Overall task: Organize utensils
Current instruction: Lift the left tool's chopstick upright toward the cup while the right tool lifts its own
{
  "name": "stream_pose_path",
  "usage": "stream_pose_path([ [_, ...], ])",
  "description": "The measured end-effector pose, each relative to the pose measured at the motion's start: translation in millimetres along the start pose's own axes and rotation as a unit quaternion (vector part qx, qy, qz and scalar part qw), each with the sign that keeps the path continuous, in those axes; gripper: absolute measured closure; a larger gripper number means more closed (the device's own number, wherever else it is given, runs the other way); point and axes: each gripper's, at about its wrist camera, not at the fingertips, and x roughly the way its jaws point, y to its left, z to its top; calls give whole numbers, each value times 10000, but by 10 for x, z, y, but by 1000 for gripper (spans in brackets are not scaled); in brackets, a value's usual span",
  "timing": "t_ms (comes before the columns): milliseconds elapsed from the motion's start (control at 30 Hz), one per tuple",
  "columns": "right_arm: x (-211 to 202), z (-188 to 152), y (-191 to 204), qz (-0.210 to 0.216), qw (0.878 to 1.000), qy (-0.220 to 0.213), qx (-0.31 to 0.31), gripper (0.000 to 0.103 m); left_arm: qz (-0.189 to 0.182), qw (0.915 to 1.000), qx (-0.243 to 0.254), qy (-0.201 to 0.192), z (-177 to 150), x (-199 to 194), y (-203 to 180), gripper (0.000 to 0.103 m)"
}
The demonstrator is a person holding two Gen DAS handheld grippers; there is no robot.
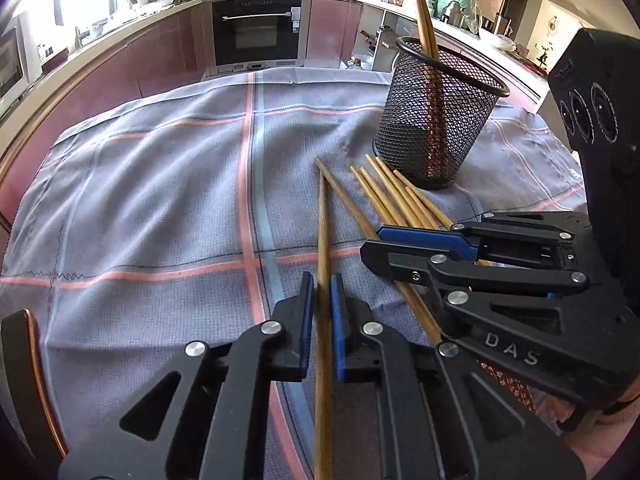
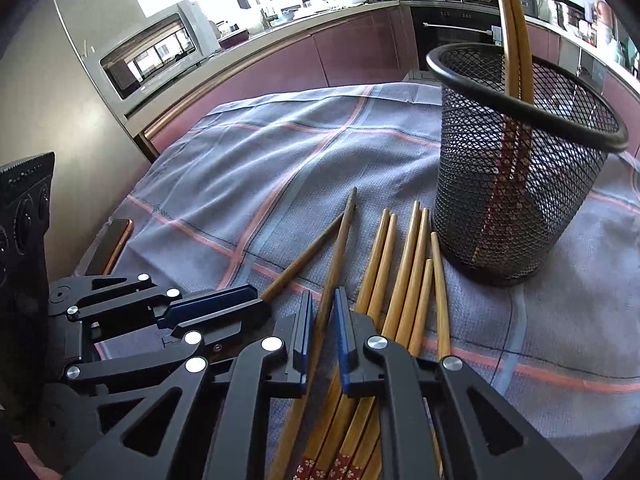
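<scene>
Two chopsticks [image 2: 516, 32] are already stood upright in the black mesh holder [image 2: 520, 168], which is placed on the checked cloth [image 1: 160, 200] toward its far right corner. The task is judged to be in an early stage: only this pair is seen stowed.

A loose group of chopsticks [image 2: 408, 264] is left lying flat on the cloth just in front of the holder, tips pointed toward it. At least six pale ones are counted there, side by side and partly overlapping.

The left gripper [image 1: 322, 304] is clamped on one darker chopstick [image 1: 323, 240], which is held between the blue pads and extends forward toward the holder. The right gripper [image 2: 324, 316] is likewise closed on a second dark chopstick [image 2: 344, 232], its tip near that of the first. Both sticks appear to be resting on or just above the cloth; which cannot be told.

Remaining work, as judged: the two gripped sticks and the whole loose group are yet to be transferred into the holder.
</scene>
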Motion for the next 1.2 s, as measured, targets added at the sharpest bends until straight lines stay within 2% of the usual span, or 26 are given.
stream_pose_path([
  [200,-142,-23,-47,350,9991,-199,123,95,-63,9997,-226,-60,5,-15,-2,95],
  [467,-643,-38,-57,696,9942,-817,-57,95,-449,9962,-555,-492,29,-356,68,95],
  [833,-1171,-2,-134,567,9862,-1543,-203,96,-1121,9866,-542,-1050,121,-846,-10,95],
  [1200,-1498,-3,-161,361,9774,-2044,-405,98,-1326,9795,-504,-1429,184,-1192,-73,95],
])
